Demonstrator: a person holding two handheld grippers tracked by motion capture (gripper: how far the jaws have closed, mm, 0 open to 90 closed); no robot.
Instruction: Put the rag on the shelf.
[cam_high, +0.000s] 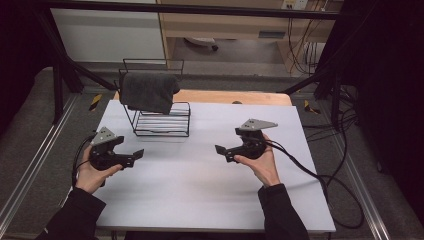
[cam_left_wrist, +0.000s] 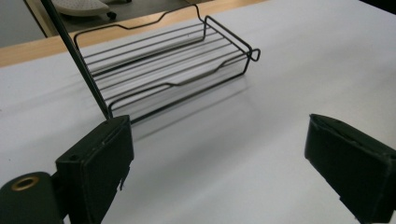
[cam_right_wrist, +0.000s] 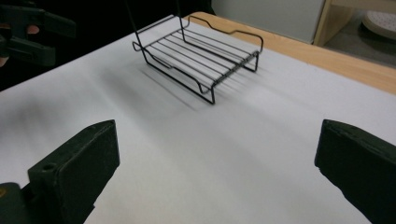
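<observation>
**A:** Status on your grippers?

**B:** Your left gripper (cam_high: 131, 156) is held over the near-left part of the white table (cam_high: 200, 185), jaws spread wide with nothing between them. In the left gripper view its two black pads (cam_left_wrist: 100, 161) sit far apart over bare tabletop.

**A:** And the other one?

**B:** Same. Your right gripper (cam_high: 223, 151) is spread too, empty, jaws pointing toward your left one. The two are well apart, with open table between them. The cable (cam_high: 310, 172) trails off behind your right hand (cam_high: 262, 162) toward the table's right edge.

**A:** Where's the rack?

**B:** The wire rack (cam_high: 162, 122) stands ahead of your left gripper, slightly to its right, near but not touching. From your right gripper it's ahead and off to the left, farther off. In the left gripper view, the rack's low tray (cam_left_wrist: 163, 70) lies straight ahead of the jaws, beyond the left pad; in the right gripper view it's ahead between the pads, up toward the far edge.

**A:** Towel?

**B:** The dark grey towel (cam_high: 149, 91) is draped over the rack's tall back frame, hanging down over the tray's left half. Neither gripper touches it.

**A:** Is your left hand (cam_high: 92, 172) on the table?

**B:** Can't tell if it rests or hovers.
</observation>
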